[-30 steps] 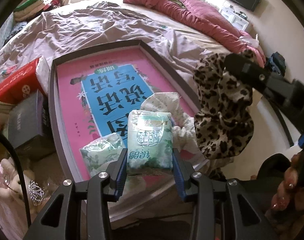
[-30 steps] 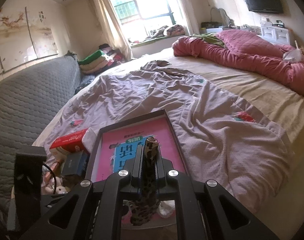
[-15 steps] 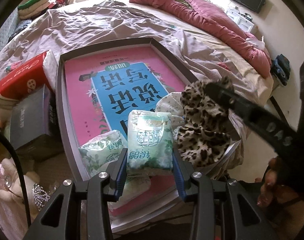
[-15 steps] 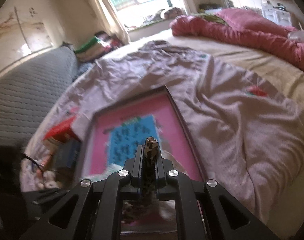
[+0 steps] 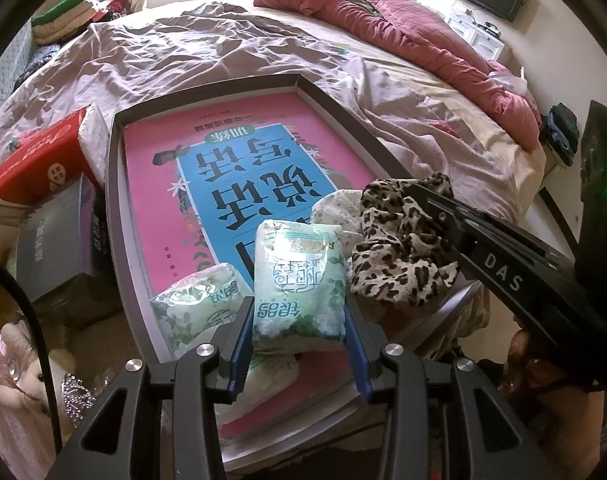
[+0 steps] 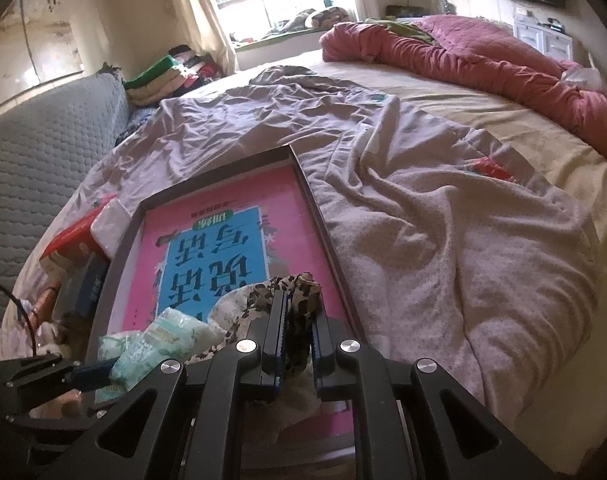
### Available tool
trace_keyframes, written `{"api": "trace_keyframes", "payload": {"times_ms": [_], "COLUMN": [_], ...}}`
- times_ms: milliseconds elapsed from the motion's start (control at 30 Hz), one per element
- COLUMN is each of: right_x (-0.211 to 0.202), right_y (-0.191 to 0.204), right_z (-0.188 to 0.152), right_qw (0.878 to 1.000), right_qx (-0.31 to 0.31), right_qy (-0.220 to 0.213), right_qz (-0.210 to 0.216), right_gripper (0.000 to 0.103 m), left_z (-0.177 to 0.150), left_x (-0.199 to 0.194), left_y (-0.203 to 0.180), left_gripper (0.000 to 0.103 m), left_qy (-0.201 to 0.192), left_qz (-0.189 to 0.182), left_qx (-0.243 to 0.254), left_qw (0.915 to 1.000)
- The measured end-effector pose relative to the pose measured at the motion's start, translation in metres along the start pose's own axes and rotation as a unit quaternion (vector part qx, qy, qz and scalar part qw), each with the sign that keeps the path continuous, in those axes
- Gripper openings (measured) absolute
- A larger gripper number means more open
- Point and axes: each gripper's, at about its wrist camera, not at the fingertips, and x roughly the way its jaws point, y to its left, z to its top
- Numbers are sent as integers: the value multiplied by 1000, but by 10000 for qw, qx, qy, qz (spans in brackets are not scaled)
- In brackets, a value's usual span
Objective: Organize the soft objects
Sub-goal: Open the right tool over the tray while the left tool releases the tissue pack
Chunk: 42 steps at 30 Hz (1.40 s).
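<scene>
Two grippers at the tray's [image 5: 112, 216] near edge: the left gripper [image 5: 299, 330] is clamped on a green tissue pack [image 5: 299, 280], while the right gripper [image 6: 296, 336] has jaws easing apart with the leopard-print cloth [image 6: 299, 294] between them, resting by the near right corner. Further back, a pink book [image 5: 231, 152] fills the tray on the bed [image 5: 207, 52].

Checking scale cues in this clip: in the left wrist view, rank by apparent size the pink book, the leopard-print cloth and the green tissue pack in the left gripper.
1. pink book, clearly largest.
2. leopard-print cloth.
3. green tissue pack, close to the cloth; it sits nearer the camera, so this order is unsure.
</scene>
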Motion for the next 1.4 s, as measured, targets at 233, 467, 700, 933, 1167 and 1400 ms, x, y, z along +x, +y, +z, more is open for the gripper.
{"api": "trace_keyframes", "payload": {"times_ms": [233, 467, 700, 933, 1167, 1400], "right_x": [-2, -8, -19, -29, -37, -44], "right_y": [-2, -5, -11, -13, -14, -13], "right_z": [1, 1, 1, 3, 2, 2], "right_qw": [10000, 9999, 9996, 9995, 9993, 9992], "right_qx": [49, 105, 244, 267, 283, 266], "right_qy": [-45, -33, -121, -187, -226, -245], "right_qz": [34, 13, -6, -45, -110, -138], "right_gripper": [27, 39, 55, 61, 64, 67], "left_z": [0, 0, 0, 1, 0, 0], "left_x": [0, 0, 0, -1, -7, -18], "left_y": [1, 0, -2, -5, -5, -5], "left_gripper": [42, 43, 43, 47, 57, 60], "left_qy": [-29, -21, -10, 1, -56, -144], "left_qz": [19, 45, 56, 55, 75, 126], "left_qx": [-19, 4, 23, 52, 64, 111], "left_qw": [10000, 10000, 10000, 10000, 9999, 9998]}}
